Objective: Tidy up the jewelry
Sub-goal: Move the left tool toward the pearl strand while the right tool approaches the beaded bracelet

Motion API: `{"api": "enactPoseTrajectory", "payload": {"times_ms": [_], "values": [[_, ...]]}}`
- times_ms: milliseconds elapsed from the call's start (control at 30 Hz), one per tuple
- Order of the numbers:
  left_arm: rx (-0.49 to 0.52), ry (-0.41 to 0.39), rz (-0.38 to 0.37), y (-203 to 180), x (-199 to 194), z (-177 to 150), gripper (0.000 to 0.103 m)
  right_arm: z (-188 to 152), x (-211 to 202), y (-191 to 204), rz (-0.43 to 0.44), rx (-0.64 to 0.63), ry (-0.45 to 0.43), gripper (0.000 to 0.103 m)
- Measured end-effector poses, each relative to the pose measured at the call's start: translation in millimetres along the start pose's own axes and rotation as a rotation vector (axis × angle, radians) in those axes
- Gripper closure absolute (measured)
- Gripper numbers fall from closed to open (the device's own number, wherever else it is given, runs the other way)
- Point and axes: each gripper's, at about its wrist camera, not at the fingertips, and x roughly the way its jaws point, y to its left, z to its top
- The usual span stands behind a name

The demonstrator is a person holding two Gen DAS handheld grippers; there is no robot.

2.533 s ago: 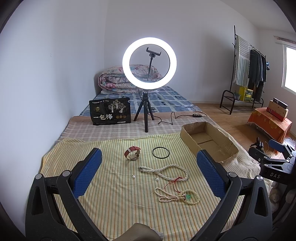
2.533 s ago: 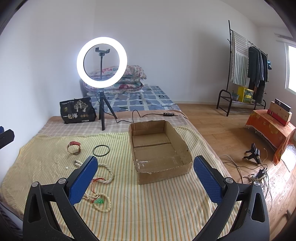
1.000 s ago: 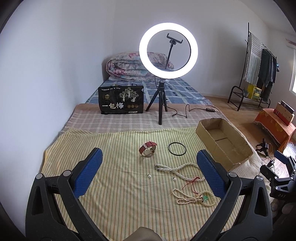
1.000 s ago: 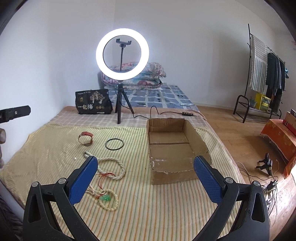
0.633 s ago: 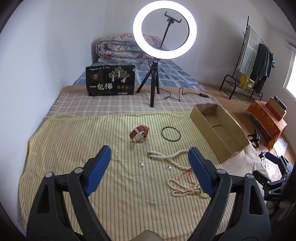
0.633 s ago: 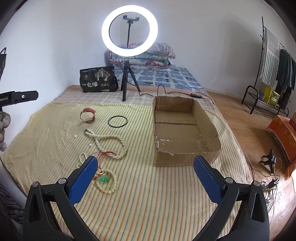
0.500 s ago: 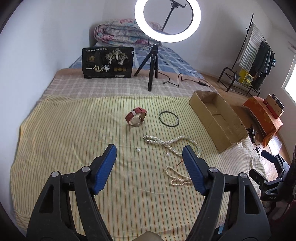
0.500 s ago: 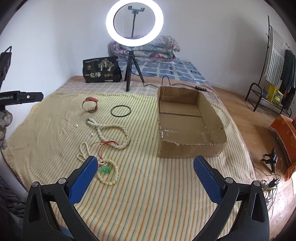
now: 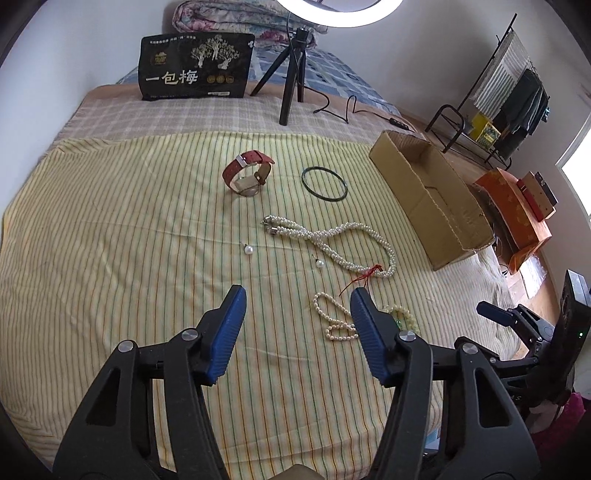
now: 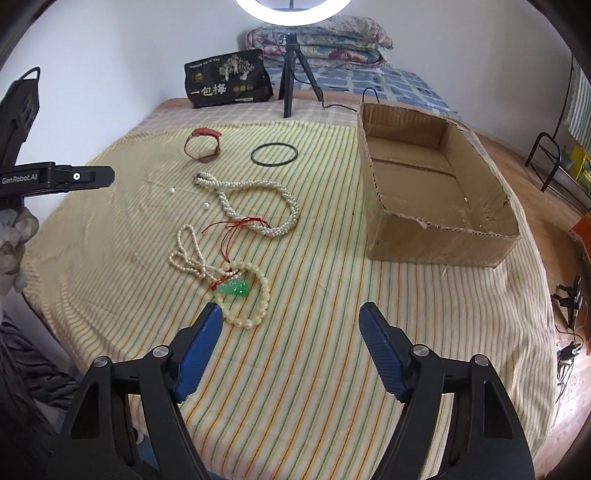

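Both hand-held grippers hang above a yellow striped sheet [image 9: 110, 229] with nothing between their blue pads: the left hand-held gripper [image 9: 295, 295] has its jaws moderately apart, and the right hand-held gripper [image 10: 290, 314] is spread a little wider. Just past the left one's right fingertip lies a small cream bead necklace [image 9: 332, 317], which in the right wrist view is seen tangled with a red cord [image 10: 236, 225], a green pendant [image 10: 232, 286] and a ring of larger cream beads [image 10: 255, 295], that ring lying just ahead of the right gripper's left fingertip. Farther out lies a twisted pearl necklace [image 9: 332, 240] in a long loop, with two loose pearl earrings [image 9: 249, 250] near its clasp end. Beyond these sit a red-strapped wristwatch [image 9: 247, 175], standing on its edge, and beside it a flat dark bangle [image 9: 325, 179]. An open cardboard box [image 10: 436, 184] stands on the sheet to the right of the jewelry, well apart from it, and looks bare inside. At the far edge of the bed stand a black printed bag [image 9: 194, 66] and the tripod [image 9: 291, 85] of a lit ring light [image 10: 291, 7], with folded quilts [image 10: 332, 37] behind. A clothes rack [image 9: 509, 88] stands at the right wall.
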Motion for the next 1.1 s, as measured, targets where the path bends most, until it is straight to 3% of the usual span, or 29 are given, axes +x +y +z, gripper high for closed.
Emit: {"api": "enactPoseTrajectory", "payload": {"times_ms": [133,300,833,1100], "values": [[-0.018,0.051,-0.021,-2,16,-2,0.049,1,11,-1,0.021,0.005,0.041,0.041],[-0.022,0.093,-0.020,-6,33,-6,0.050,1,28,-2,0.033,0.005,0.089,0.057],[-0.023,0.193,-0.031,-16,75,-8,0.059,4,51,2,0.045,-0.006,0.134,0.066],[0.053,0.247,-0.026,-33,93,-18,0.059,2,57,3,0.042,0.000,0.140,0.066]]}}
